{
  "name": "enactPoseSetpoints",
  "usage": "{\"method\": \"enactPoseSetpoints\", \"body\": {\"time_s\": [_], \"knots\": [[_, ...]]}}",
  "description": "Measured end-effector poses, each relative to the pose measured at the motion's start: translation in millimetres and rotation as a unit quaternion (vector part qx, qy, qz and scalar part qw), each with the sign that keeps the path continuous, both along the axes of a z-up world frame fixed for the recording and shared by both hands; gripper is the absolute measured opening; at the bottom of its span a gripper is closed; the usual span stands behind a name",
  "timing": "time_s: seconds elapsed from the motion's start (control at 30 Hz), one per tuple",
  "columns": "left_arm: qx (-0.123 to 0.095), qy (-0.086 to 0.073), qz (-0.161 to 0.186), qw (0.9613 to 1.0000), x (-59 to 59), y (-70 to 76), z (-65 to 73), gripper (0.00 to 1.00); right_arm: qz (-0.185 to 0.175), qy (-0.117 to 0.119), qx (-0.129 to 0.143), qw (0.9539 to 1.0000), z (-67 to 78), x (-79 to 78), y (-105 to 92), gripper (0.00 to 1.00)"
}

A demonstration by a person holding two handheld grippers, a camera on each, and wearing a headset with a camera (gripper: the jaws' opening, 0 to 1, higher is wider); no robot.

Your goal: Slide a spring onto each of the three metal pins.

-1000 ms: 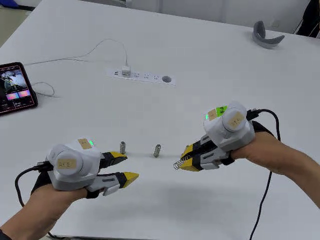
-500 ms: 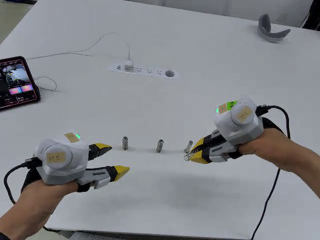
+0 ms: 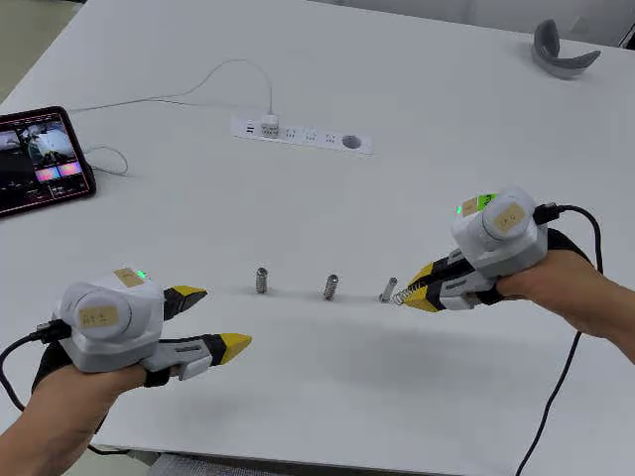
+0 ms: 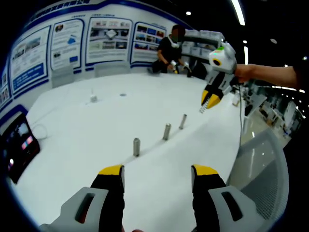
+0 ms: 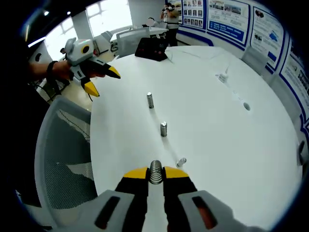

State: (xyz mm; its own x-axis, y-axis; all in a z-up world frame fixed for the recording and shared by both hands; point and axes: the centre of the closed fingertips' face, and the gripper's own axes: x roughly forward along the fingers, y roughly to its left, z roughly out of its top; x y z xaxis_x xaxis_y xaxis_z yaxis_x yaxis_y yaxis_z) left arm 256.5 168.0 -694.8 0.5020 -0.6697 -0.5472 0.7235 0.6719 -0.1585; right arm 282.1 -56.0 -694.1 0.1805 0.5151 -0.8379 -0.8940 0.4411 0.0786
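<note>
Three short metal pins stand in a row on the white table. The left pin [image 3: 262, 281] and the middle pin [image 3: 330, 288] each carry a spring. The right pin [image 3: 388, 290] is bare. My right gripper [image 3: 417, 294] is shut on a small spring [image 3: 403, 294], whose free end lies just right of the bare pin. In the right gripper view the spring [image 5: 155, 170] sticks out between the yellow tips, with the bare pin [image 5: 181, 162] close ahead. My left gripper [image 3: 213, 317] stands open to the left of the row, holding nothing.
A white power strip [image 3: 303, 135] with a plugged-in charger and cable lies further back. A tablet [image 3: 40, 159] rests at the left edge and a grey curved band [image 3: 564, 50] at the far right corner. A grey chair [image 5: 63, 159] stands beyond the table's edge.
My right gripper has carried the spring to the right, uncovering the third pin. My left gripper has drawn back leftward from the first pin. The head camera has also shifted.
</note>
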Motion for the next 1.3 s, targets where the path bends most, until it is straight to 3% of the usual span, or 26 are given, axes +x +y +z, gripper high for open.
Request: {"method": "enactPoseSetpoints", "body": {"time_s": [0.4,1.3], "knots": [[-0.007,0.015,0.033,0.9993,1.9,13.7,-3.2,0.68,-0.012,0.002,-0.009,0.9999,-5.9,17.8,-6.8,0.13],[-0.009,0.028,0.05,0.9983,-3.4,20.2,-7.1,0.68,0.016,0.018,-0.038,0.999,-31.7,37.3,-7.4,0.13]]}}
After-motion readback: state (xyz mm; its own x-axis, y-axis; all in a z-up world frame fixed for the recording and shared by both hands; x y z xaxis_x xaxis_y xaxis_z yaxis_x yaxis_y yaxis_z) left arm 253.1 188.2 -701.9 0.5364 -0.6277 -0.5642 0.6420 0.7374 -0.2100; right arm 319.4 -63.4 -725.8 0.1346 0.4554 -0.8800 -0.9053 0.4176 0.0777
